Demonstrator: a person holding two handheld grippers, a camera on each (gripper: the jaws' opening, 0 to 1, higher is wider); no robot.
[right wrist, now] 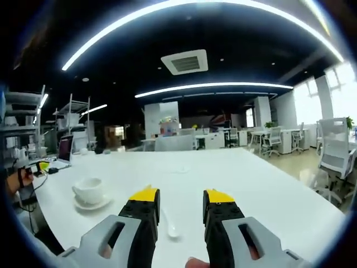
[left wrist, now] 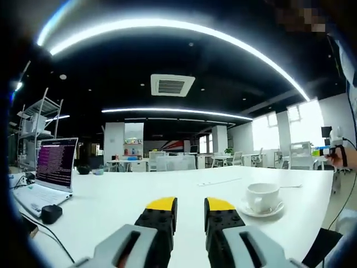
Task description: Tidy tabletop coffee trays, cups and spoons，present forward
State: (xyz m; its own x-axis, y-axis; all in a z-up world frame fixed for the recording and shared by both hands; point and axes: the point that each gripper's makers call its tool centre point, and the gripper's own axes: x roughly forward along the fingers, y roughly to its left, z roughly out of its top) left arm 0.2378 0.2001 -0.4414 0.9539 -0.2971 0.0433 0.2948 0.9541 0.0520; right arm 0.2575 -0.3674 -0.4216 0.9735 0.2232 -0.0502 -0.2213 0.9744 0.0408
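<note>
Lines of text fill the laptop screen (left wrist: 56, 162) on the surface (left wrist: 167, 190), too small to read.

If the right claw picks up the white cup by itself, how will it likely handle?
The cup looks like glazed ceramic, so probably rigid, smooth and a bit slippery between the jaws. It sits loose on its saucer, so a nudge may slide or rattle both. It is squat and wide, so unlikely to tip, but likely to chip if dropped.
</note>
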